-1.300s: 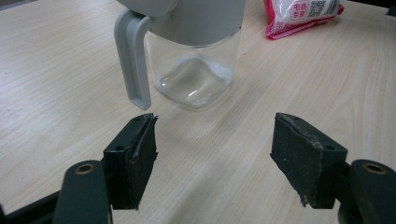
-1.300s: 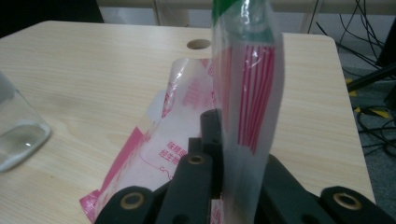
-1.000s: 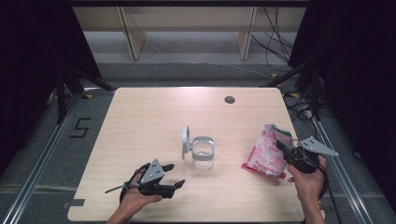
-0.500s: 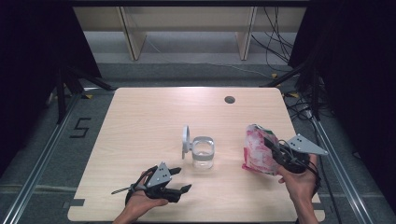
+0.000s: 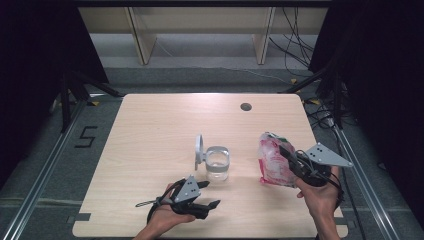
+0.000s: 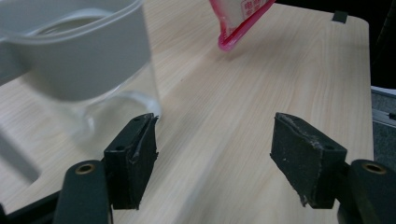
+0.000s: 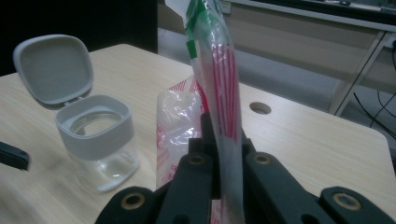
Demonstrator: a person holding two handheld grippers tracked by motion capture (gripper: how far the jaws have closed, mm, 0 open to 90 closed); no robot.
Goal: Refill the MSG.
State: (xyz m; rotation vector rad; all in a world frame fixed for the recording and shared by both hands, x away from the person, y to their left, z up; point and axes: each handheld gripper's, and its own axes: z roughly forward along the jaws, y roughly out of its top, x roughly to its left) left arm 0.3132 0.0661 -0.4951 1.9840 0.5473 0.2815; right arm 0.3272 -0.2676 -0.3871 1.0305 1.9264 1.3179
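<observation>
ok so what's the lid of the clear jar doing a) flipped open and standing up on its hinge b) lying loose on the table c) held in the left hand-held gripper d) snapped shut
a: the grey lid stands upright behind the rim of the clear jar, joined to its grey collar.

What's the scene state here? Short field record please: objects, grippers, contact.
held item: red-and-white plastic bag, clamped in the right gripper
jar: clear jar with grey collar, hinged lid open, standing mid-table
left gripper: left gripper jaws open, nothing between them, close beside the jar
surface: wooden table
</observation>
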